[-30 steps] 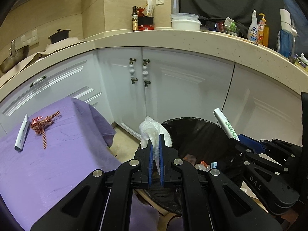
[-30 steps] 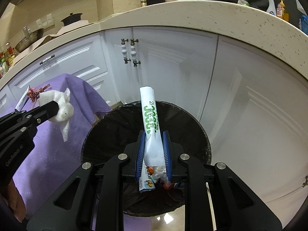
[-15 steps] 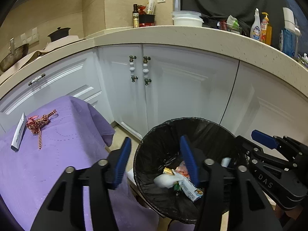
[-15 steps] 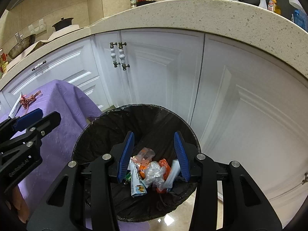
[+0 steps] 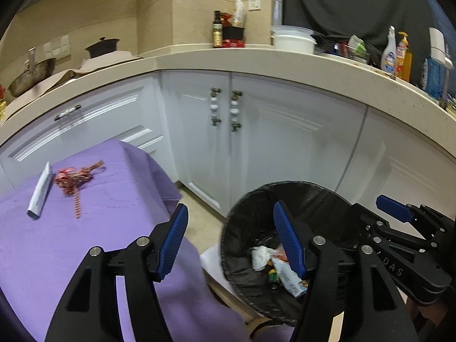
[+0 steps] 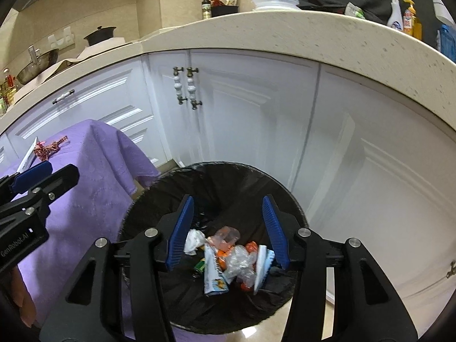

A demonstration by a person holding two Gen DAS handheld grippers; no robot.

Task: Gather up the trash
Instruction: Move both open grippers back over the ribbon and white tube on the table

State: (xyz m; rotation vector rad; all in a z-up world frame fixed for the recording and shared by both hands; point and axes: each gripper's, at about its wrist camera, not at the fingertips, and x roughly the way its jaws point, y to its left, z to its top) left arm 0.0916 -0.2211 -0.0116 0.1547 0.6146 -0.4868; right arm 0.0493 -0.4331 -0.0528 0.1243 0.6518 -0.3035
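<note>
The purple cloth-covered table (image 5: 85, 228) sits just beside the round bin with a black bag (image 6: 216, 171). Both tools are empty, so I think this is the gap between drops. The right gripper (image 6: 228, 228) hangs over the bin with its jaws wide apart. The left gripper (image 5: 230, 239) is wide apart too, between table and bin. Next job, I think: reach for the white tube (image 5: 40, 191) and red-and-white string (image 5: 74, 179) on the table. The small trash pile (image 6: 228, 259) in the bin is partly hidden by the blue fingers (image 6: 181, 233).
</note>
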